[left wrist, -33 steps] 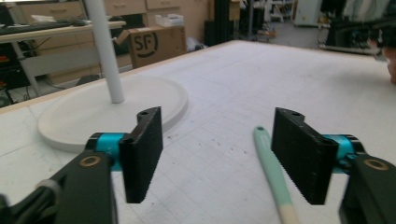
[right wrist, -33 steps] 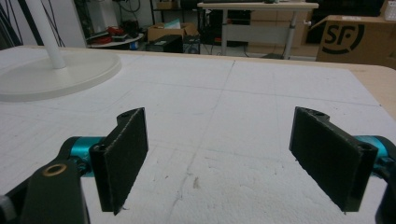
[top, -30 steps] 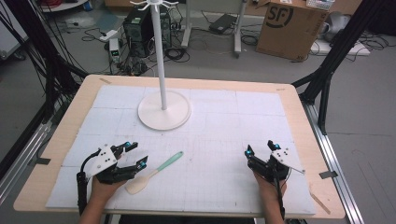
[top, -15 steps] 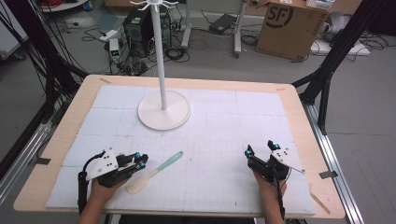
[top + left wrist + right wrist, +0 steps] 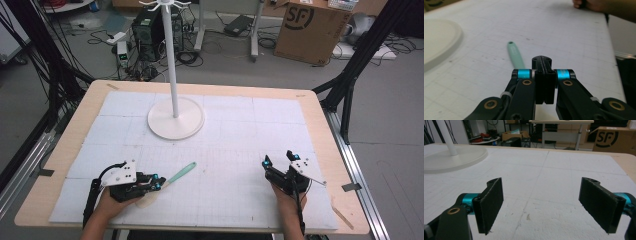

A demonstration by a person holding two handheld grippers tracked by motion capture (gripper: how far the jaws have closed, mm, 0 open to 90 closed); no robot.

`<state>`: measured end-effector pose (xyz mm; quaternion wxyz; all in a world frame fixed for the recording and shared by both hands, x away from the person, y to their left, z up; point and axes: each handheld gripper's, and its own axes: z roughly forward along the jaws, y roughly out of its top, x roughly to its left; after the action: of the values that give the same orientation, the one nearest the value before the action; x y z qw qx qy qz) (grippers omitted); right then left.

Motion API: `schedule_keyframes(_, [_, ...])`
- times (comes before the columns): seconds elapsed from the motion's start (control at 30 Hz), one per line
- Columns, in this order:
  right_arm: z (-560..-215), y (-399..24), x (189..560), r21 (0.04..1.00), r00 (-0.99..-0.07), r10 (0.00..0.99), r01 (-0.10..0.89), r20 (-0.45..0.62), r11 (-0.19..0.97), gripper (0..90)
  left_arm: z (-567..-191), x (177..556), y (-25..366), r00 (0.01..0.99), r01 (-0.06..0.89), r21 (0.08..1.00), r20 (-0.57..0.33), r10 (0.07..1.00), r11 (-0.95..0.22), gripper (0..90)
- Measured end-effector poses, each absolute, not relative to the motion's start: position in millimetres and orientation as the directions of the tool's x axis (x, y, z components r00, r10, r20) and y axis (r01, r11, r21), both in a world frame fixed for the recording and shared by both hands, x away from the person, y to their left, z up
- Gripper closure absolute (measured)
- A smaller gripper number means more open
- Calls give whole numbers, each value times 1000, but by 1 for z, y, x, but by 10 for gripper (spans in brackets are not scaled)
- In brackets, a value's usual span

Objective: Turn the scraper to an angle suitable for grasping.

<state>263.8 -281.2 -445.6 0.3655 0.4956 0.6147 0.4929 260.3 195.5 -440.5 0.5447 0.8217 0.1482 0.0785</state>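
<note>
A spatula with a mint-green handle point(image 5: 181, 173) and a pale head lies on the white mat near the front left. My left gripper point(image 5: 157, 185) is shut, its tips over the spot where handle meets head. In the left gripper view the jaws press together with nothing visible between them. The handle point(image 5: 514, 53) runs out from under their left side. Whether the tips touch it I cannot tell. At the front right, my right gripper point(image 5: 280, 160) rests with jaws wide apart over bare mat point(image 5: 541, 205).
A white hook stand point(image 5: 175, 116) with a round base and tall pole stands at the back centre of the mat point(image 5: 240, 135). The wooden table edge point(image 5: 350, 200) frames the mat. Boxes, cables and equipment lie on the floor beyond.
The left gripper's jaws went from open to shut, and the hand shifted slightly right toward the spatula. The spatula and the right gripper have stayed put.
</note>
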Motion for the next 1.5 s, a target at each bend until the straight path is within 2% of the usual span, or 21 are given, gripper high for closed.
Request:
schedule_keyframes(0.33, [-446, -281, 264, 968, -242, 969, 251, 40, 23, 189, -443, 263, 182, 936, 200, 848, -17, 352, -492, 898])
schedule_keyframes(0.8, [-446, -281, 265, 968, -242, 970, 249, 34, 28, 190, -445, 266, 175, 943, 247, 786, -60, 327, -567, 898])
schedule_keyframes(1.5, [-446, -282, 264, 968, -241, 970, 251, 40, 22, 189, -446, 269, 174, 929, 282, 761, -66, 363, -584, 898])
